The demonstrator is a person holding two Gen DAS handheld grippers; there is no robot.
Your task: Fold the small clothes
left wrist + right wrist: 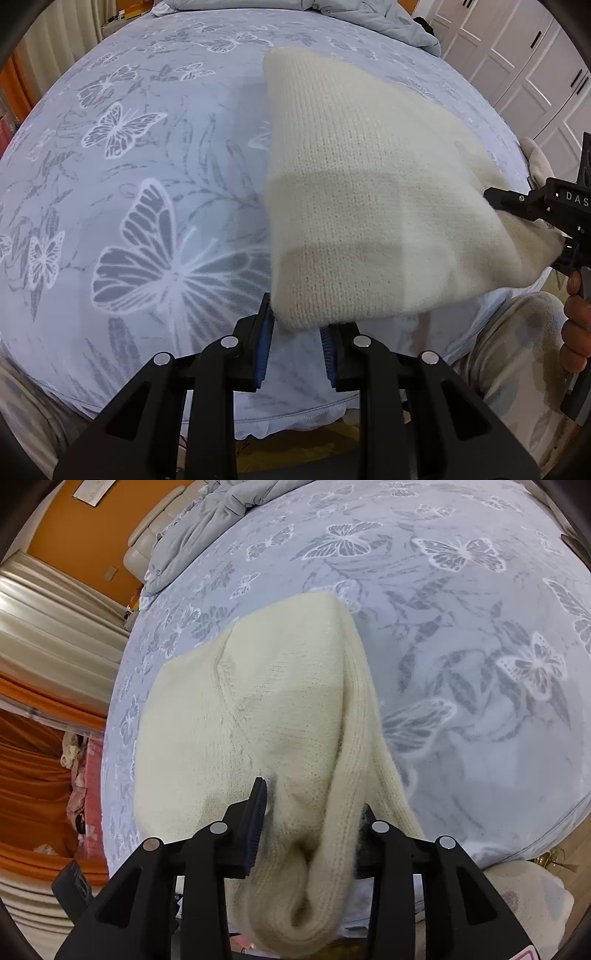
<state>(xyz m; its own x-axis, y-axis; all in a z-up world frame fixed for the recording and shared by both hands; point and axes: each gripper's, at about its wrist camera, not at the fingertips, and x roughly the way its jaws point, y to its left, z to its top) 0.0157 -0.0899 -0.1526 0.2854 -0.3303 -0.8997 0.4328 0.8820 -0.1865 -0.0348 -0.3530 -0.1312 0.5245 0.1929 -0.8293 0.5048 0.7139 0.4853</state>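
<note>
Cream knit sweater [369, 192] on bed [147, 166] | left gripper [297, 328] jaws clamped on it | right gripper [312, 812] jaws slack around it

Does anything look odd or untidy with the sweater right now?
Yes: the cream sweater is bunched into thick rolls between the right gripper jaws, hanging over the bed edge instead of lying flat.

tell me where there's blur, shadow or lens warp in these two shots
Left wrist view: the sweater is soft with motion blur, a shadow band crosses it, and the bed bulges from fisheye warp. Right wrist view: sharper knit, bed edge curved, corners vignetted black.
</note>
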